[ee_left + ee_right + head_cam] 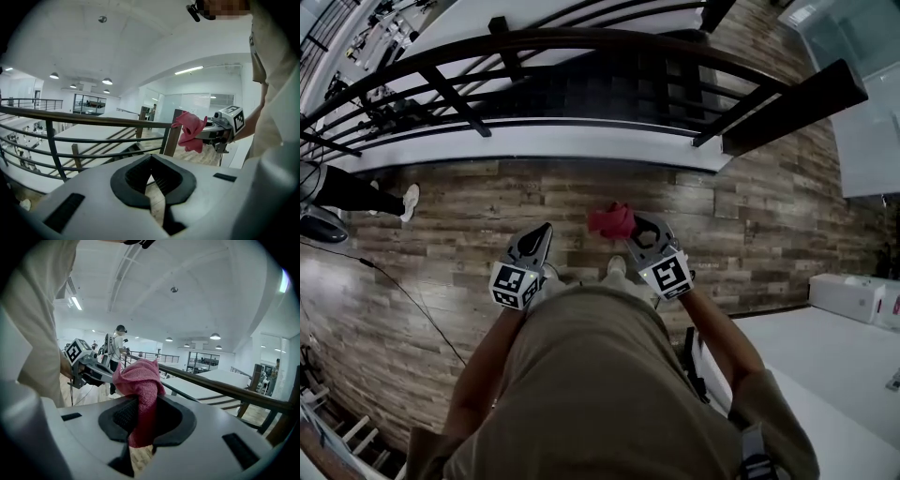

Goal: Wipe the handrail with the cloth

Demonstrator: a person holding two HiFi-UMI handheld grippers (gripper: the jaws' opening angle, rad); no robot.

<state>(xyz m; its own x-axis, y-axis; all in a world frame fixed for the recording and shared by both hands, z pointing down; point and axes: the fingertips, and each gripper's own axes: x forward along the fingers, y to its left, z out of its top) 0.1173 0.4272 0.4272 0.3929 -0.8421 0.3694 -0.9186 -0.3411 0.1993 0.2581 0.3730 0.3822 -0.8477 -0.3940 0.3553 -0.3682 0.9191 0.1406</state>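
Cloth, pink, is clamped in your right gripper. In the right gripper view the jaws pinch it, with a bunch sticking up above them and a fold hanging down between them. You're holding it in the air over the wood floor, near the handrail but not touching it. The handrail is dark and runs across in front of you on black metal bars. Your left gripper is just beside the right one, jaws together, nothing in them. Another person stands further along the rail.
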